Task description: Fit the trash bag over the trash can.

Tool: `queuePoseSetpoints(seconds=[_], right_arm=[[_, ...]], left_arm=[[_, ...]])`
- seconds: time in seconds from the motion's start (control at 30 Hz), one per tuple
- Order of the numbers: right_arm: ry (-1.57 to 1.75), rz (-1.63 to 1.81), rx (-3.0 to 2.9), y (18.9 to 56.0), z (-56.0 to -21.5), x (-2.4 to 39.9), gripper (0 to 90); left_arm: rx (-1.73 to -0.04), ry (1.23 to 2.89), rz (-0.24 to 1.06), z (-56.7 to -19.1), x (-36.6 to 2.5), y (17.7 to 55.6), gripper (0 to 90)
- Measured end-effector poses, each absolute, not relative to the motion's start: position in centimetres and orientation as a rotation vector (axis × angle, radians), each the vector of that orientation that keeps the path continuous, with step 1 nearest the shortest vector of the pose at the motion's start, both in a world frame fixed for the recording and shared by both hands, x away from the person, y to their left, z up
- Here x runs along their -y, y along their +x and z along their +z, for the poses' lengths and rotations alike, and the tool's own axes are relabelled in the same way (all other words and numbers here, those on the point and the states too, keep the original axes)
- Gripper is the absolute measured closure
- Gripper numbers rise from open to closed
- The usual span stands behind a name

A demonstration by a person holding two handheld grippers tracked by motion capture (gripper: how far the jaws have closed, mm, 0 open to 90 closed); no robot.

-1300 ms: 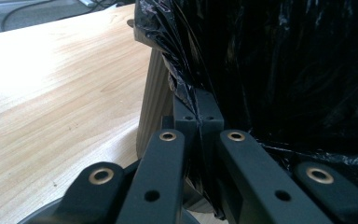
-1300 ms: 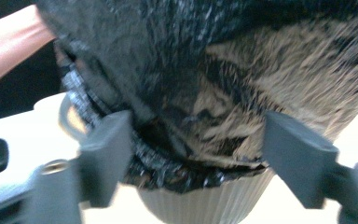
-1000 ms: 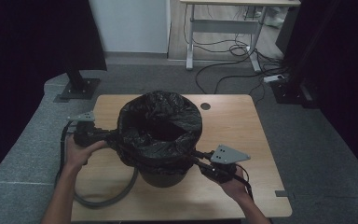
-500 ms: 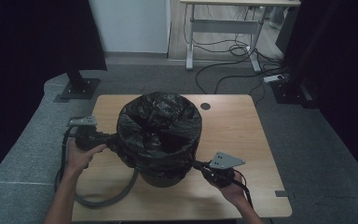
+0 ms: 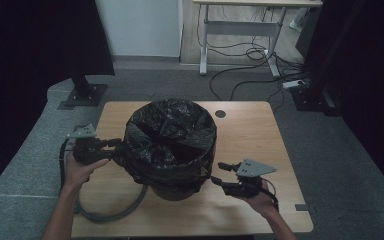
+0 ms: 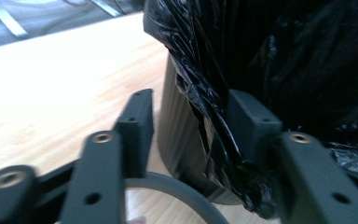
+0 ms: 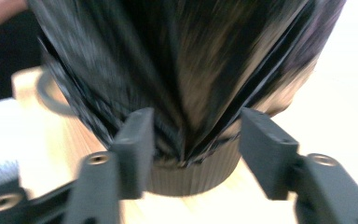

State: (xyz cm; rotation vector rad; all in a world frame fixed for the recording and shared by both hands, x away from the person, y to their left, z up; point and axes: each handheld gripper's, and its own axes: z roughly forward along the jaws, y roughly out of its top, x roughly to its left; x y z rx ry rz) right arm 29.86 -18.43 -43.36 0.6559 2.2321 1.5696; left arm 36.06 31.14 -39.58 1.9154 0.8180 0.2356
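Observation:
A dark ribbed bin [image 5: 172, 192] stands mid-table, lined with a black plastic bag [image 5: 172, 135] whose edge is folded down over the rim. My left gripper [image 5: 116, 146] is at the bin's left side. Its jaws have just been opening and stand apart [image 6: 191, 102], with the bag's hanging edge [image 6: 214, 121] lying against the right jaw and not pinched. My right gripper [image 5: 217, 172] is at the bin's front right. Its jaws have also just been opening [image 7: 198, 121]. A fold of bag [image 7: 177, 56] hangs between them above the bin wall [image 7: 191, 177], untouched.
A grey ring-like loop [image 5: 115, 212] lies on the wooden table [image 5: 260, 135] by the bin's left front. A round hole [image 5: 220, 114] sits near the far edge. Beyond the table are a stand base [image 5: 82, 95], a desk [image 5: 240, 20] and floor cables [image 5: 260, 70].
Both grippers have opened and let go of the bag's edge, which now hangs down over the rim. The right gripper has drawn back a little from the bin, towards the table's front right.

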Motion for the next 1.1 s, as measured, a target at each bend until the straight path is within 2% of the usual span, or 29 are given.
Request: queuePoseSetpoints(seconds=[0.17, 0.3, 0.4, 0.63, 0.87, 1.1], right_arm=[[0.591, 1.608, -2.217, 30.1, -37.1, 20.1, 36.7], [0.553, 1.589, -2.245, 31.3, -32.4, 19.4, 36.3], [0.559, 1.562, -2.272, 32.3, -30.0, 18.4, 36.4], [0.536, 1.503, -2.338, 34.2, -28.2, 14.7, 38.2], [0.514, 1.433, -2.482, 38.3, -25.8, 8.8, 39.5], [0.533, 1.359, -2.579, 41.9, -26.3, 3.7, 40.4]], left_arm=[[-0.783, 1.891, 0.262, -38.4, -31.8, 35.0, 34.0], [-0.745, 1.900, 0.262, -37.9, -32.1, 34.6, 22.3], [-0.744, 1.925, 0.268, -38.1, -32.3, 34.4, 16.8], [-0.753, 1.918, 0.265, -38.1, -32.3, 34.3, 17.4], [-0.752, 1.912, 0.274, -37.6, -32.1, 34.1, 18.3], [-0.743, 1.921, 0.265, -37.5, -32.5, 33.8, 18.4]])
